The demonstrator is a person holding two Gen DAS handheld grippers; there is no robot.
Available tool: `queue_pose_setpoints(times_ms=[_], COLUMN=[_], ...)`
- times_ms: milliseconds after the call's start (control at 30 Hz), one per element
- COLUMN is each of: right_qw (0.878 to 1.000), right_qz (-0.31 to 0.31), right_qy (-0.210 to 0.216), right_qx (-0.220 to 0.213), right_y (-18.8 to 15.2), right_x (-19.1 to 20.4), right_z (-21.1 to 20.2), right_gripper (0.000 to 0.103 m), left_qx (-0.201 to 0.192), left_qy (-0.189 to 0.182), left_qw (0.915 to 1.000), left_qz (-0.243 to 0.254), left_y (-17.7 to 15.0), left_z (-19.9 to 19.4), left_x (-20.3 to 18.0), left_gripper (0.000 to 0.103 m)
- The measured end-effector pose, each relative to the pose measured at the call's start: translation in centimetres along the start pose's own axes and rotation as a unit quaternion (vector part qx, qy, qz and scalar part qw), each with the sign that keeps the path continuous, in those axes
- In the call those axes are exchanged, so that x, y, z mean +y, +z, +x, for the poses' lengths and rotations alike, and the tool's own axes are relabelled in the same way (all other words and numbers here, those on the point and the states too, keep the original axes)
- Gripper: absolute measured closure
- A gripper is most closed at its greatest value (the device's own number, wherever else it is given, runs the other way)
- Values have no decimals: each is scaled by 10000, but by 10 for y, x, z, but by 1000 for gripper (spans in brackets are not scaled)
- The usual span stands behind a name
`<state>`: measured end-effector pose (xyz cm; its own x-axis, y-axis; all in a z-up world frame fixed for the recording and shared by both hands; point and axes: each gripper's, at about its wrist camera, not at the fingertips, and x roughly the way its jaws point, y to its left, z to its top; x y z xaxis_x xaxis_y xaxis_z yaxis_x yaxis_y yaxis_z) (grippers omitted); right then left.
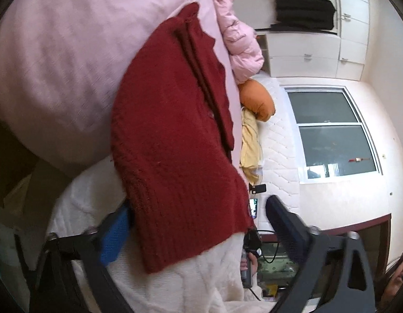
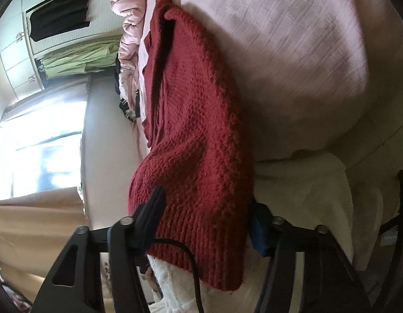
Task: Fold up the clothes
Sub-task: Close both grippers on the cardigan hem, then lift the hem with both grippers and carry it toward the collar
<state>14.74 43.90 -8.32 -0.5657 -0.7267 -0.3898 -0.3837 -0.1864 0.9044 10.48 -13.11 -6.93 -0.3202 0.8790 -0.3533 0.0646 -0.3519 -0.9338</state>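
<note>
Two grippers are working at the near hem of a red sweater (image 1: 175, 135) – one from each side. The left gripper (image 1: 199, 208) is standing apart: its blue-padded finger (image 1: 114, 234) is tucking in under the hem's edge, while the other finger (image 1: 282, 221) is hanging clear of the knit, with a gap showing between them. The right gripper (image 2: 206, 198) is sitting clamped on the ribbed hem, one finger (image 2: 152, 211) lying against the top of the knit and the blue-padded one (image 2: 260, 232) pressing in from underneath, so the sweater is filling the space between them. A black cable (image 2: 191, 260) is trailing across the hem in the right wrist view. The sweater is lying folded lengthwise on the bed, its near end resting on a fuzzy white blanket (image 1: 201, 281) and the rest stretching away over the pink sheet (image 1: 71, 52). Beyond it – along the bed's far side – a pink puffer jacket (image 1: 240, 39), an orange pillow (image 1: 258, 99) and a yellow cloth (image 1: 249, 143) are lying in a row. A window (image 1: 329, 133) and a white wardrobe (image 1: 318, 49) are standing behind them.
</note>
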Motion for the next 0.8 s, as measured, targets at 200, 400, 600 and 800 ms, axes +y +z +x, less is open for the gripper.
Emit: queue_pose_setpoints(times_ms=[200, 400, 600, 800], right_qw=[9987, 9933, 9806, 9683], right_qz=[-403, -940, -1562, -2067], right_qy=[-246, -124, -469, -554], right_qx=[-211, -665, -1090, -1290], right_y=[1, 6, 0, 4], right_x=[14, 43, 70, 97], right_z=[-7, -27, -36, -39], right_gripper=[95, 95, 95, 95], left_qx=[-348, -622, -889, -1055], left_qy=[447, 239, 75, 6], left_qw=[9979, 9967, 9943, 9906], left_qz=[329, 469, 584, 871], left_y=[10, 21, 37, 64], left_z=[-9, -15, -14, -8], left_x=[-20, -35, -48, -69], left_gripper=[93, 93, 93, 93])
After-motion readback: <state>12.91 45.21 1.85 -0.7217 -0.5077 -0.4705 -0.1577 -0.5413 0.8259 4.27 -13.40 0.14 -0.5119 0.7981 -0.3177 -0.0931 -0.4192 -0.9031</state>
